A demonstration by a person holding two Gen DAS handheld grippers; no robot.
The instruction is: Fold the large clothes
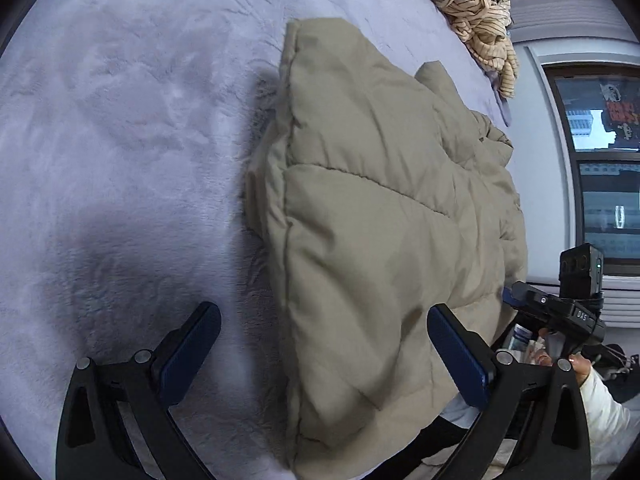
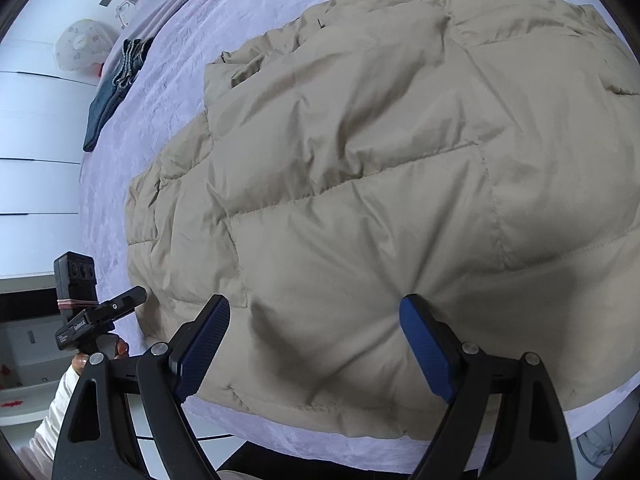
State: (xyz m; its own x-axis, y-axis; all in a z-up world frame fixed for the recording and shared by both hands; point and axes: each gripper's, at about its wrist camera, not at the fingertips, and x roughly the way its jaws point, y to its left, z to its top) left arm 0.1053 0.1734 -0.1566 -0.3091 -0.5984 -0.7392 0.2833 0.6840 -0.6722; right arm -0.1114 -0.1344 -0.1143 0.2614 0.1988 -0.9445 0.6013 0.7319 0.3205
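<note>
A large beige quilted puffer jacket point(image 1: 380, 208) lies on a pale lilac plush bed cover point(image 1: 120, 140). It fills most of the right wrist view point(image 2: 380, 180) too. My left gripper point(image 1: 324, 336) is open and empty, its jaws wide apart over the jacket's near left edge. My right gripper point(image 2: 316, 332) is open and empty, just above the jacket's near hem. The right gripper also shows at the lower right of the left wrist view point(image 1: 560, 312), and the left gripper shows at the lower left of the right wrist view point(image 2: 100, 312).
A cream striped garment point(image 1: 484, 28) lies bunched at the far edge of the bed. Folded blue jeans point(image 2: 116, 84) lie on the cover's far left. A window point(image 1: 604, 168) is on the right. White drawers point(image 2: 36, 140) stand beside the bed.
</note>
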